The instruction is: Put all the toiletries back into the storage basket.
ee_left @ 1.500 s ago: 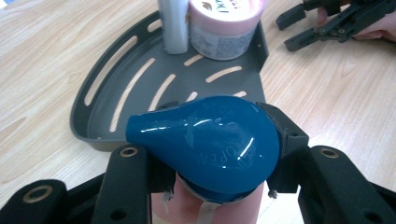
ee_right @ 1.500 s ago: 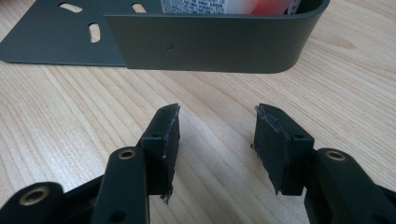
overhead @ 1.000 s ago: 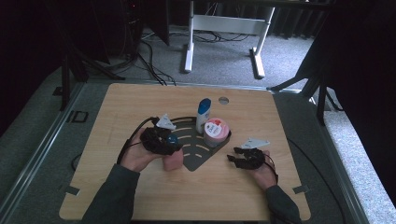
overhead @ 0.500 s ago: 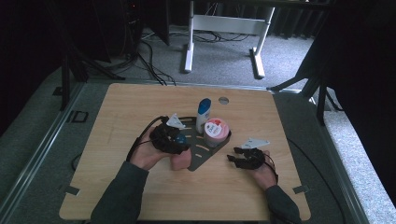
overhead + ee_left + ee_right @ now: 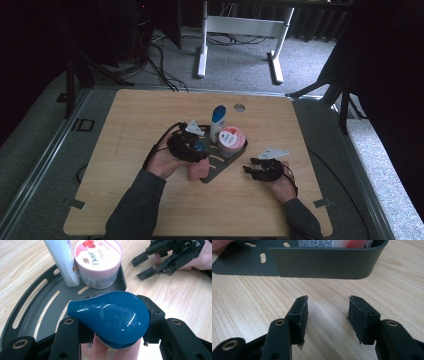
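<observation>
My left gripper (image 5: 196, 148) (image 5: 113, 320) is shut on the glossy blue cap (image 5: 112, 315) of a pink bottle (image 5: 200, 171), held over the near part of a dark grey curved tray (image 5: 216, 169) (image 5: 37, 315). On the tray's far side a white bottle with a blue cap (image 5: 218, 122) (image 5: 63, 262) and a pink Dove jar (image 5: 231, 140) (image 5: 98, 262) stand side by side. My right gripper (image 5: 251, 171) (image 5: 328, 301) rests low on the wooden table just right of the tray, open with nothing between its pads, facing the tray's raised wall (image 5: 324, 262).
The wooden table (image 5: 125, 130) has a small round grommet (image 5: 239, 107) near its far edge. Beyond it stand a white desk frame (image 5: 240, 30) and floor cables (image 5: 160, 60). Bare wood lies to the left and along the near edge.
My left hand has carried the pink bottle to the right, closer to the tray and the jar. The right gripper has stayed where it was.
</observation>
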`<state>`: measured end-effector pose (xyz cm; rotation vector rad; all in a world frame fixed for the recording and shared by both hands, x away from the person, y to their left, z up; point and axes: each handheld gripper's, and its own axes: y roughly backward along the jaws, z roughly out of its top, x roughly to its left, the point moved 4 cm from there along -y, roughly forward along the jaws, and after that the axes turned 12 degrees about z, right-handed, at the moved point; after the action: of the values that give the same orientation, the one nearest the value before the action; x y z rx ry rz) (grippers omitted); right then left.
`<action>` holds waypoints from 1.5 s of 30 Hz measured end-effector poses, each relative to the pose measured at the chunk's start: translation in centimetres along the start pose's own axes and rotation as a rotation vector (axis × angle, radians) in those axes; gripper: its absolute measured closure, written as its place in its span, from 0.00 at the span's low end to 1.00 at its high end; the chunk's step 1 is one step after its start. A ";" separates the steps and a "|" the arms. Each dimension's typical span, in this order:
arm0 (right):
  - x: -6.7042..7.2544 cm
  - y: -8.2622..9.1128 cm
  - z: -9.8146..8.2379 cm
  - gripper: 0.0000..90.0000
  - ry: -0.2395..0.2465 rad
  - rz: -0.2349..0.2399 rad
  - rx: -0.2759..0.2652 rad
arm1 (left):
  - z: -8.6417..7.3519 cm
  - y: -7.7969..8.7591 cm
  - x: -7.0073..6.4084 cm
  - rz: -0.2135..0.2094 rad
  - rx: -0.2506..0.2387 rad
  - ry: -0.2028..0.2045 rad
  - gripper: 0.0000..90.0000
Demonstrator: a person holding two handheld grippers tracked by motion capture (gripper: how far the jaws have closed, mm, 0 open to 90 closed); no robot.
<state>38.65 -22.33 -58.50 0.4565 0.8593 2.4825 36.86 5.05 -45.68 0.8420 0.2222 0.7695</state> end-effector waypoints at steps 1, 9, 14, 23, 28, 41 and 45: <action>0.0 0.0 0.0 0.56 0.000 0.000 0.000 | 0.0 -0.1 0.0 0.002 -0.001 0.003 0.59; 0.0 0.0 0.0 0.56 0.000 0.000 0.000 | 0.5 -0.7 0.1 0.009 0.004 0.002 0.59; 0.0 0.0 0.0 0.55 0.000 0.000 -0.001 | 0.8 -1.0 0.4 0.007 -0.001 0.013 0.59; 0.0 0.0 0.0 0.55 0.002 0.001 -0.001 | 0.9 -1.6 1.0 0.020 0.013 0.031 0.59; 0.0 0.0 0.0 0.55 0.002 0.001 -0.001 | 1.0 -1.9 1.4 0.032 0.012 0.045 0.59; 0.0 0.0 0.0 0.55 0.001 0.001 -0.002 | 1.6 -2.2 2.2 0.064 0.025 0.056 0.59; 0.0 0.0 0.0 0.55 0.001 0.001 -0.002 | 1.7 -2.3 2.5 0.074 0.029 0.060 0.59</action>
<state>38.67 -22.34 -58.51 0.4549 0.8578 2.4843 40.60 4.82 -45.95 0.8587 0.2567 0.8631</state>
